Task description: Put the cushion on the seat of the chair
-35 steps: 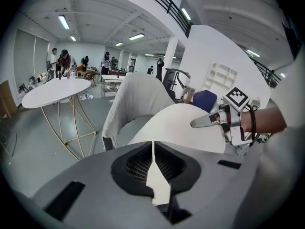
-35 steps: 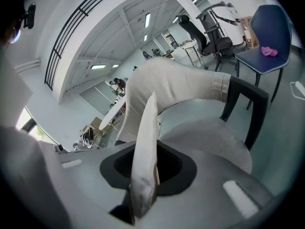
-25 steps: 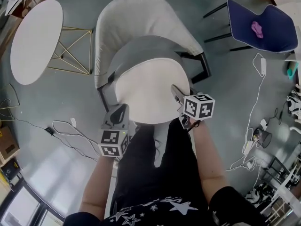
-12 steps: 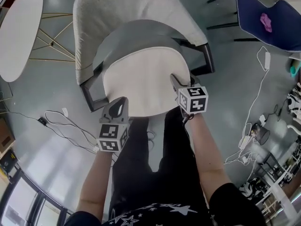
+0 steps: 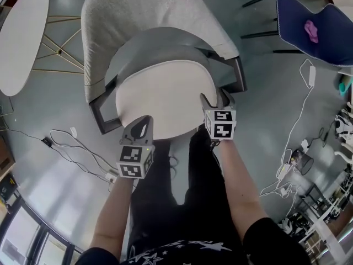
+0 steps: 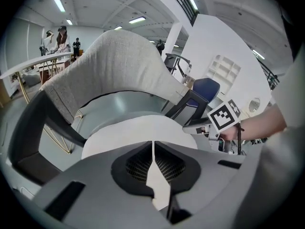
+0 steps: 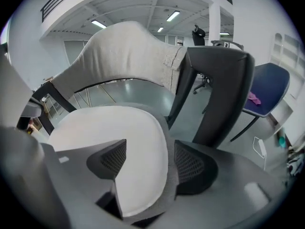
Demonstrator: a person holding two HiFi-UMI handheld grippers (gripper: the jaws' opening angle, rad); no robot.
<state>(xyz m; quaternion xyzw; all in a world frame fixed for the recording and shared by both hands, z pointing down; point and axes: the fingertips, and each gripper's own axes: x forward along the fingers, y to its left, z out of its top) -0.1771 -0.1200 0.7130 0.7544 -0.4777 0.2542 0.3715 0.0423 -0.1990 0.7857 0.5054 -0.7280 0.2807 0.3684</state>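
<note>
Cushion (image 5: 160, 98) lies on the chair (image 5: 138, 15) seat. Left tongs (image 5: 142, 121) pinch its rim; right tongs (image 5: 215, 97) have just been opening and now straddle it loosely

Right gripper (image 5: 215, 99): jaws have just been opening and now stand wide apart. The cushion (image 5: 160, 95) rim lies between them with the pads off it. The marker cube rolls and shows a different face upward. Cushion comes down lower, seemingly flat on the chair (image 5: 143, 10) seat. In the head view the chair drifts toward the upper left.
</note>
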